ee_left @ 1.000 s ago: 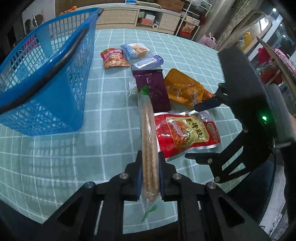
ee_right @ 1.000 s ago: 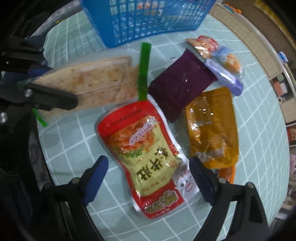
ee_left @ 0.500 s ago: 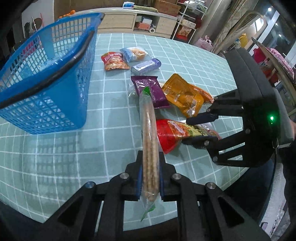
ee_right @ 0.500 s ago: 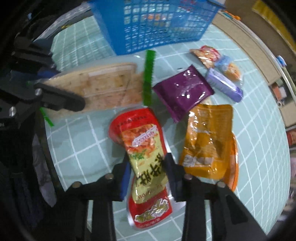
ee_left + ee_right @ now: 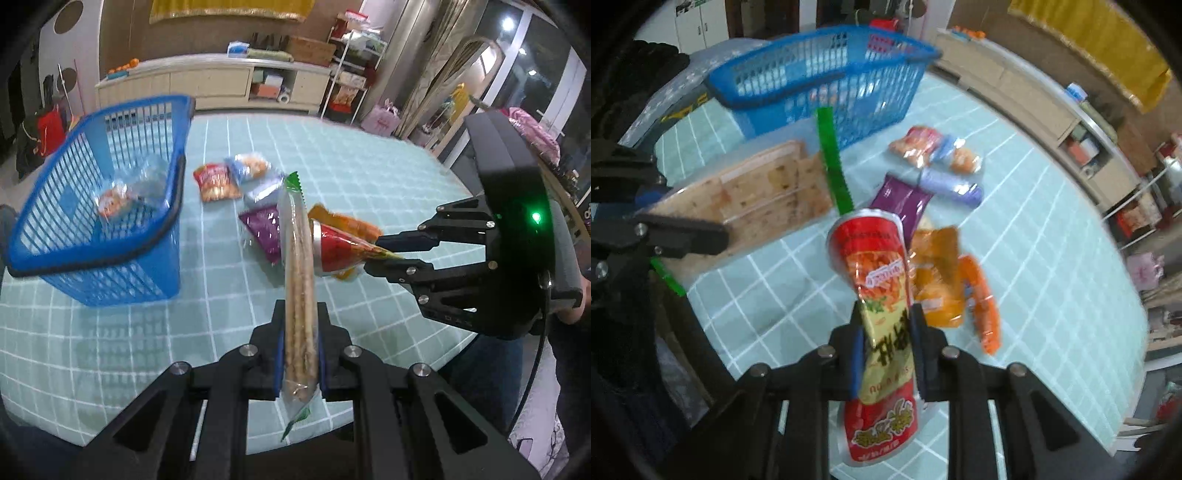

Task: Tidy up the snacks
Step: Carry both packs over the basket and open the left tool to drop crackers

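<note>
My left gripper point(image 5: 299, 332) is shut on a long clear cracker pack point(image 5: 297, 266) with green ends, held above the table. To its right, my right gripper point(image 5: 373, 254) has its jaws closing on a red snack pouch point(image 5: 336, 251), pads pressing its middle, lifted off the table. The right wrist view shows the same pouch point(image 5: 879, 266) standing up between the right gripper point(image 5: 886, 332) pads, with the cracker pack point(image 5: 757, 199) at left. A blue basket point(image 5: 110, 258) stands to the left, with a small snack bag point(image 5: 110, 201) inside.
On the teal checked table point(image 5: 369, 170) lie a purple pack point(image 5: 901, 201), an orange pouch point(image 5: 938, 280), a lilac pack point(image 5: 953, 184), a small red bag point(image 5: 916, 144) and a blue-and-orange bag point(image 5: 964, 158). A low cabinet point(image 5: 221, 81) lines the far wall.
My right gripper went from wide open over the red pouch to clamped on it and raised it. The left gripper rose with the cracker pack, and the view tilted up toward the room.
</note>
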Available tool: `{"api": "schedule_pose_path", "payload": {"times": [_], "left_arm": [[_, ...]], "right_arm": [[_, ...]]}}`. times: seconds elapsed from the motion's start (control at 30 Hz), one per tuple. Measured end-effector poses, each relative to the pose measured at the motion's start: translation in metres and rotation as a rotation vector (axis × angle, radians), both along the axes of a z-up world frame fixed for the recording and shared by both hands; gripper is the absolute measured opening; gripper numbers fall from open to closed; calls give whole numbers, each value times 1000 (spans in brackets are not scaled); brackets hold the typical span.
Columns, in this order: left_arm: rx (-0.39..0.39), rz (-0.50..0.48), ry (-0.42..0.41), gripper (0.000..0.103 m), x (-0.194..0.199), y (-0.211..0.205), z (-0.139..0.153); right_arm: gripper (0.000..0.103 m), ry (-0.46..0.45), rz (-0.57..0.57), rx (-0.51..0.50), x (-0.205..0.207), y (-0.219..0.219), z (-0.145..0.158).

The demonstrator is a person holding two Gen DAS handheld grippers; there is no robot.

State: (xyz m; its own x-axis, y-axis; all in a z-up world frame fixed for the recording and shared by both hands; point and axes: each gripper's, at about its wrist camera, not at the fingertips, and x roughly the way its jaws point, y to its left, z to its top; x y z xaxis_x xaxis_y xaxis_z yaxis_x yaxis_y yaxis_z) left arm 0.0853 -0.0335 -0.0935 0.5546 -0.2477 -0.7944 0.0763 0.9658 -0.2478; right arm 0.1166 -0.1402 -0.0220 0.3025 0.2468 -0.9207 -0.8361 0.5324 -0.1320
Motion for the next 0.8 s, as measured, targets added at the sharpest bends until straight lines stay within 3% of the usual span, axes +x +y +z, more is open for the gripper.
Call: {"api": "schedule_pose_path", "payload": {"times": [0.23, 0.53, 0.8], "left_arm": [[19, 1, -82, 12, 5, 16, 41], [57, 51, -131, 12, 23, 68, 79], [98, 105, -124, 12, 41, 118, 94]], "right_arm": [[26, -79, -63, 40, 3, 7, 49], [26, -134, -72, 99, 26, 54, 75], [26, -117, -67, 146, 35, 102, 82]]}}
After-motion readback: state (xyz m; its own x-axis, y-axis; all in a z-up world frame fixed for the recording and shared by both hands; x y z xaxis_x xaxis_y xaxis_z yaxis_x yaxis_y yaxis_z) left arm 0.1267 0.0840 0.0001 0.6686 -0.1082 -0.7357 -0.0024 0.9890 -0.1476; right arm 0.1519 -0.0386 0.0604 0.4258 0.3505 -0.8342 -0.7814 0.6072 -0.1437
